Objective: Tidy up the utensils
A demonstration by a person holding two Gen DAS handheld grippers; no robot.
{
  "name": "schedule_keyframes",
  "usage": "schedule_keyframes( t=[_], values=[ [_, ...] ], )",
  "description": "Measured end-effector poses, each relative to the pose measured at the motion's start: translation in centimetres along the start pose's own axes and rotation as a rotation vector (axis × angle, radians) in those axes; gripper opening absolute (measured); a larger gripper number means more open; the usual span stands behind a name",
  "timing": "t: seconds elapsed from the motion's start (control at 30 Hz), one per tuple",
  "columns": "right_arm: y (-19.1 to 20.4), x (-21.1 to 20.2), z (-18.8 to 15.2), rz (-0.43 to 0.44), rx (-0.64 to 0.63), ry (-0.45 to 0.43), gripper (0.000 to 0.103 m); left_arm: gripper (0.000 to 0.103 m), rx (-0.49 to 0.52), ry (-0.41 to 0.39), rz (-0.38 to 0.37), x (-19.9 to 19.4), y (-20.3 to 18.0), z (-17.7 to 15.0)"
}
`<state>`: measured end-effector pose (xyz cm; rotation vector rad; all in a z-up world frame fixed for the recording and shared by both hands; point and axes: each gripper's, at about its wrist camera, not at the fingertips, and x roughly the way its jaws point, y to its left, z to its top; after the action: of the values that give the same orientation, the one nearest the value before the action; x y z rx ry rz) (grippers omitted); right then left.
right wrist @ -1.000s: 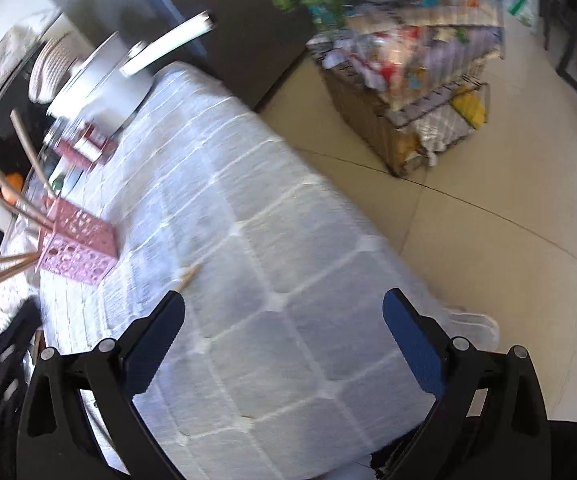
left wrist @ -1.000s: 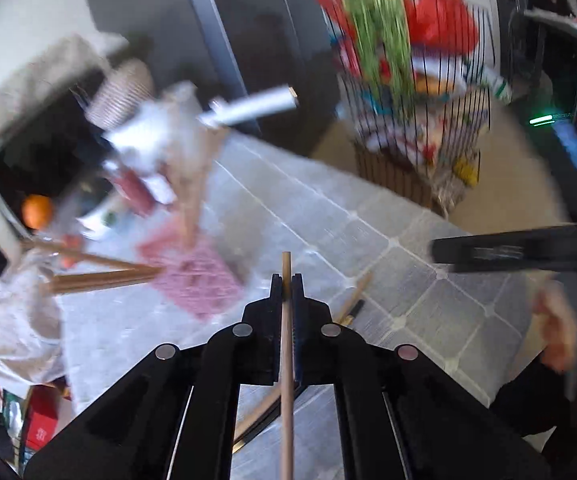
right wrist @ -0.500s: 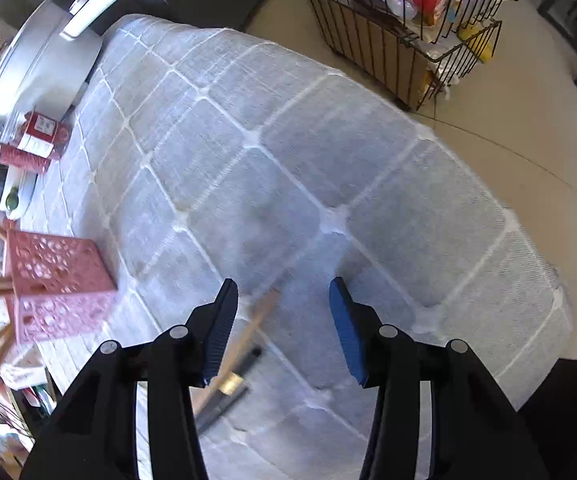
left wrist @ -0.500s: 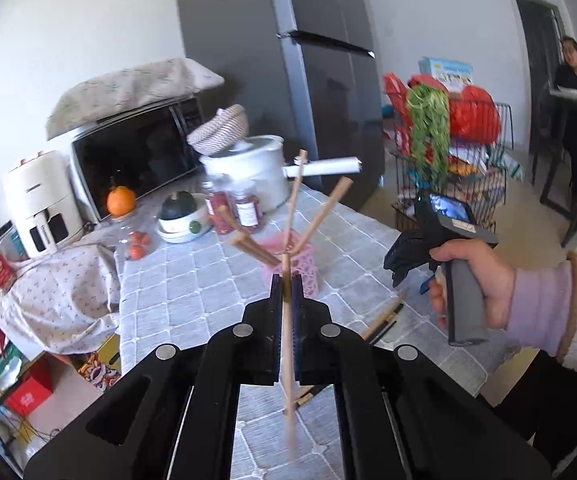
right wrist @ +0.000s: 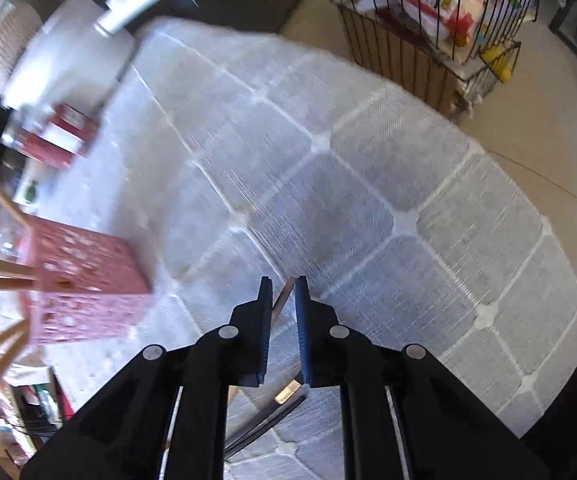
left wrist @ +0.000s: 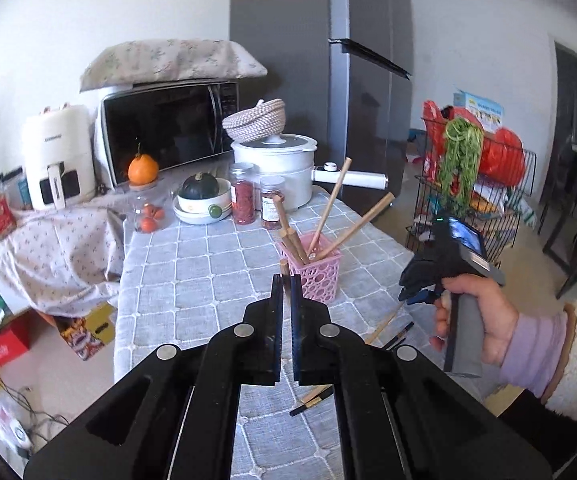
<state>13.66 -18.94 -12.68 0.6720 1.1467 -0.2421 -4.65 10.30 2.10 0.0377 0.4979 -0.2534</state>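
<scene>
A pink perforated utensil basket (left wrist: 320,270) stands mid-table and holds several wooden utensils (left wrist: 330,204); it also shows at the left of the right wrist view (right wrist: 84,280). My left gripper (left wrist: 285,280) is shut on a wooden stick (left wrist: 284,268), held upright just in front of the basket. My right gripper (right wrist: 282,292) is low over the grey checked tablecloth (right wrist: 348,184), jaws nearly closed around a wooden-handled utensil (right wrist: 284,298) lying on the cloth. More utensils (left wrist: 388,326) lie on the cloth by the right gripper (left wrist: 420,294).
A white cooker (left wrist: 276,168), two spice jars (left wrist: 242,196), a bowl with a squash (left wrist: 202,200), a microwave (left wrist: 168,124) and an air fryer (left wrist: 58,156) stand at the table's far end. A wire rack (left wrist: 476,196) stands on the floor at right.
My left gripper tilted up from looking down at the table and carried the stick toward the basket. My right gripper came down over the utensil on the cloth and closed from wide open.
</scene>
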Motion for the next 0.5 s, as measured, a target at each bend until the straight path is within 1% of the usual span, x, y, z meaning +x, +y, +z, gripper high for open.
schedule_keyframes(
  t=[0.13, 0.2, 0.23, 0.27, 0.33, 0.4, 0.5],
  values=[
    [1.0, -3.8, -0.6, 0.072, -0.107, -0.08, 0.011, 0.002, -0.033, -0.006, 0.002, -0.5, 0.2, 0.5],
    [1.7, -6.7, -1.7, 0.113, -0.18, -0.145, 0.011, 0.002, -0.046, -0.01, -0.001, -0.7, 0.2, 0.7],
    [1.8, -7.6, -2.0, 0.125, -0.204, -0.162, 0.01, 0.002, -0.053, -0.013, -0.005, -0.9, 0.2, 1.0],
    [2.2, -9.3, -2.7, 0.147, -0.255, -0.198, 0.01, 0.002, -0.058, -0.016, -0.005, -1.1, 0.1, 1.1],
    [2.8, -11.4, -3.6, 0.179, -0.318, -0.236, 0.009, 0.002, -0.06, -0.021, 0.0, -1.3, 0.0, 1.6],
    [3.5, -13.9, -4.6, 0.208, -0.391, -0.273, 0.009, 0.002, -0.07, -0.026, -0.007, -1.6, 0.0, 2.1],
    [4.1, -16.8, -5.4, 0.24, -0.461, -0.315, 0.006, 0.002, -0.094, -0.038, -0.026, -2.0, 0.0, 2.9]
  ],
)
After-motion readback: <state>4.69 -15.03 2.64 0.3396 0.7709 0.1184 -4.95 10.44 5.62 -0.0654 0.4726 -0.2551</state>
